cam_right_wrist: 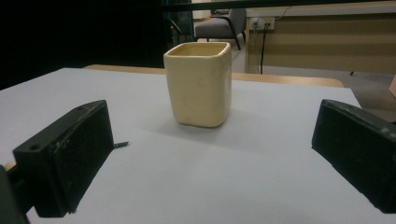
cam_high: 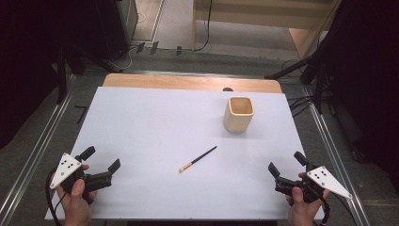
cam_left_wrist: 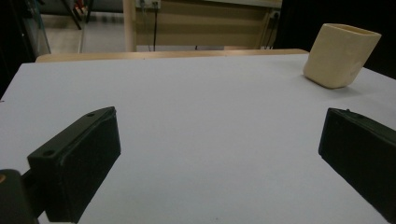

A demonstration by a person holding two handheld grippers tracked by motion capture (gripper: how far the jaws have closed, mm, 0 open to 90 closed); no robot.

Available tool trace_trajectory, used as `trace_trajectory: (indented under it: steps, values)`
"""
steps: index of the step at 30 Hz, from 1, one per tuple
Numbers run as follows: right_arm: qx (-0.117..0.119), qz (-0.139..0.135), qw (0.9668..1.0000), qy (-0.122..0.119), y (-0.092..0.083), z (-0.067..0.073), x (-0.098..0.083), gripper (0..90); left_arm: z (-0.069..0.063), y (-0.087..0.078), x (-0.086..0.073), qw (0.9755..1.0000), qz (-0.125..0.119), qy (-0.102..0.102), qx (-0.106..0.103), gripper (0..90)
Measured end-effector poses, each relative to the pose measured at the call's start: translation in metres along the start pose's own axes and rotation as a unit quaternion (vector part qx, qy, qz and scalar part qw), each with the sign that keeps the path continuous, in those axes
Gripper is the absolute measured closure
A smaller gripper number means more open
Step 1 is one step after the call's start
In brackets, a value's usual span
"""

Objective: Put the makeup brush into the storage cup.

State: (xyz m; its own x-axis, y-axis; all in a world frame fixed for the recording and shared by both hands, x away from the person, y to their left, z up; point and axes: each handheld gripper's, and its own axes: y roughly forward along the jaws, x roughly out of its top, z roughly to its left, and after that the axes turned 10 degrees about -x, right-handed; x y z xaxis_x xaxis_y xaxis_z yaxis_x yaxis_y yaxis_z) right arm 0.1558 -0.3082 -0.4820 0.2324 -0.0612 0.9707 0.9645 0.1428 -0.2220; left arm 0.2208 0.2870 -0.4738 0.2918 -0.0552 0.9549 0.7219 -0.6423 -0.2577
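Brush [cam_high: 197,159] lies flat mid-table, cup [cam_high: 239,113] upright behind it; left gripper [cam_high: 100,159] and right gripper [cam_high: 284,163] both released, holding nothing.

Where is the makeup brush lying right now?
In the high view, the makeup brush lies mid-table on the white sheet, in front of the cream cup.

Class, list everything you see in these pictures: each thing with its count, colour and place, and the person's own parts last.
Cup: one, cream, far right of the sheet, upright.
Brush: one, black handle, pale tip, lying mid-sheet.
Sheet: one, white, covering the table.
Table: one, wooden, far edge showing.
Left gripper: one, black, near left corner, fingers open.
Right gripper: one, black, near right corner, fingers open.
Hands: two, at the bottom edge.
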Motion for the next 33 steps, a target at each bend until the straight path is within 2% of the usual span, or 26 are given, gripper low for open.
trace_trajectory:
  steps: [15, 19, 23, 33]
  values:
    - [0.011, 0.007, 0.9999, -0.009, 0.010, 0.015, 0.008, 0.0, -0.002, 0.003, -0.001, 1.0000, 0.005, 0.001, -0.003, 0.0]
    - [0.018, 0.009, 0.9998, -0.002, 0.014, 0.020, 0.013, 0.0, -0.003, 0.004, -0.001, 0.9999, 0.011, 0.012, -0.003, 0.0]
    - [0.024, 0.012, 0.9996, -0.001, 0.016, 0.022, 0.016, 0.0, -0.003, 0.004, -0.001, 0.9998, 0.012, 0.013, -0.004, 0.0]
    - [0.042, 0.015, 0.9990, -0.009, 0.036, 0.037, 0.027, 0.0, -0.005, 0.005, -0.002, 0.9998, 0.015, 0.014, -0.007, 0.0]
